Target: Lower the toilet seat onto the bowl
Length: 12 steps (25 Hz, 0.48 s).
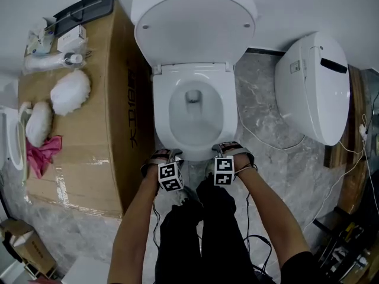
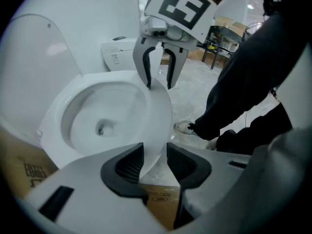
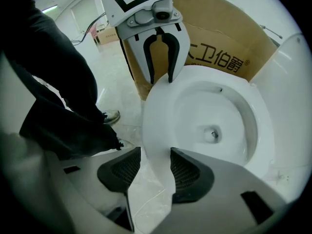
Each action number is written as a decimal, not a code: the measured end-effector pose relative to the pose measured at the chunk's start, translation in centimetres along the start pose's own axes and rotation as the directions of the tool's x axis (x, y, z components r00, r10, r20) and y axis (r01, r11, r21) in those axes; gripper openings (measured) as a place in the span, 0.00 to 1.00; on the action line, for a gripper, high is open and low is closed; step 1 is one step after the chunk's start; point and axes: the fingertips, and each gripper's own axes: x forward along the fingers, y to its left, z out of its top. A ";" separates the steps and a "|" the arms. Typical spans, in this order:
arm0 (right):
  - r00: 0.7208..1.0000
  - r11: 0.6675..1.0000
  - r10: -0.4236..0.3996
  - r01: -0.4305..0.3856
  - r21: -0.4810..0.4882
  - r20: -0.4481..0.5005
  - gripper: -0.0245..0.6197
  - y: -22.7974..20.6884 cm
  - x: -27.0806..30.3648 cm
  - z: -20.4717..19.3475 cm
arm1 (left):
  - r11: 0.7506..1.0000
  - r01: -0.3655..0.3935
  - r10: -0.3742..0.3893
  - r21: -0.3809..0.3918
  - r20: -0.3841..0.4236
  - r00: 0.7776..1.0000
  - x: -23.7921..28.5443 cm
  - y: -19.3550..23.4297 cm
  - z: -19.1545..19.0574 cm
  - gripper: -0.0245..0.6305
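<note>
The white toilet seat [image 1: 162, 108] lies flat on the bowl [image 1: 194, 108], and the lid [image 1: 195, 28] stands raised behind it. Both grippers are at the seat's front edge. My left gripper [image 1: 167, 154] [image 2: 155, 162] points steeply down and straddles the front rim [image 2: 157, 113]. The rim runs between its pads with a gap showing, so it is open. My right gripper [image 1: 228, 148] [image 3: 155, 167] points straight down and straddles the same rim [image 3: 158, 116] a little to the right, also open with a gap beside the rim. Each gripper view shows the other gripper across the rim.
A large cardboard box [image 1: 112, 99] stands tight against the toilet's left side, carrying white fluffy pads, a pink cloth [image 1: 42, 152] and small bottles. A second white toilet unit [image 1: 314, 87] lies on the marble floor at right, with cables [image 1: 266, 144] trailing. The person's dark-trousered legs [image 1: 201, 229] are just before the bowl.
</note>
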 end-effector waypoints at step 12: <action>0.902 0.710 -0.344 0.067 0.701 0.262 0.22 -2.1 -21.5 3.9 | 0.881 -0.222 0.309 -0.417 0.154 0.938 -19.4 0.9 7.1 0.14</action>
